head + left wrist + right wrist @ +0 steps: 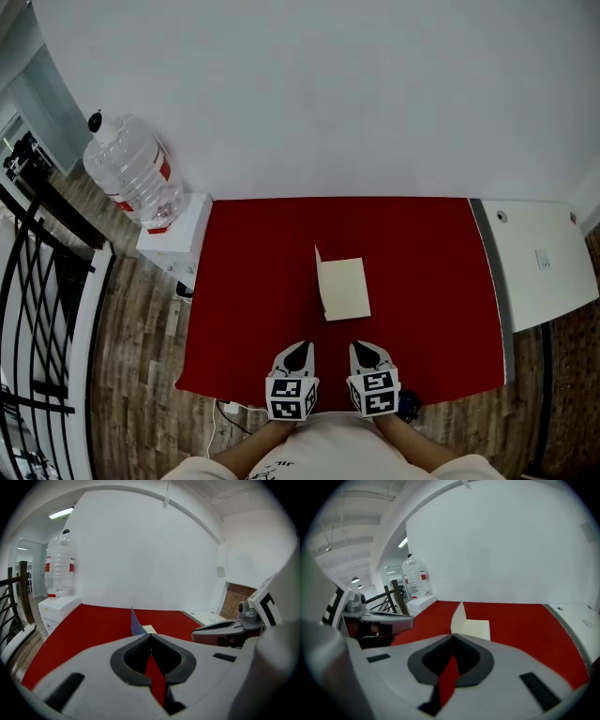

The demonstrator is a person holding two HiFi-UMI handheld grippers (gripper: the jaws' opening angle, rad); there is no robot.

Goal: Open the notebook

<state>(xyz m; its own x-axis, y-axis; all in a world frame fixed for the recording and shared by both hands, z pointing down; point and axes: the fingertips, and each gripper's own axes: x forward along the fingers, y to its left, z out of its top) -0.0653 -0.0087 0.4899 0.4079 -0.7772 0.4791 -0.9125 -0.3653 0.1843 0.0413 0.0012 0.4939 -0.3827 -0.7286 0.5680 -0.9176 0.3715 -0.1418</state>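
The thin cream-paged notebook (pixel 345 289) is found mid red-covered bench (pixel 253 281), cover stood upright. Left claw (pixel 299 349) and right claw (pixel 366 349) are pinched closed, nothing held, just short of it.

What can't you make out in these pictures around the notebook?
- The notebook: any writing on its page is too small in the head view, and the left gripper covers most of it in the left gripper view.
- The dark object beside the right gripper: head view, mostly hidden by the marker cube, so it can't be identified.
- The water bottle: label print too small in every view.
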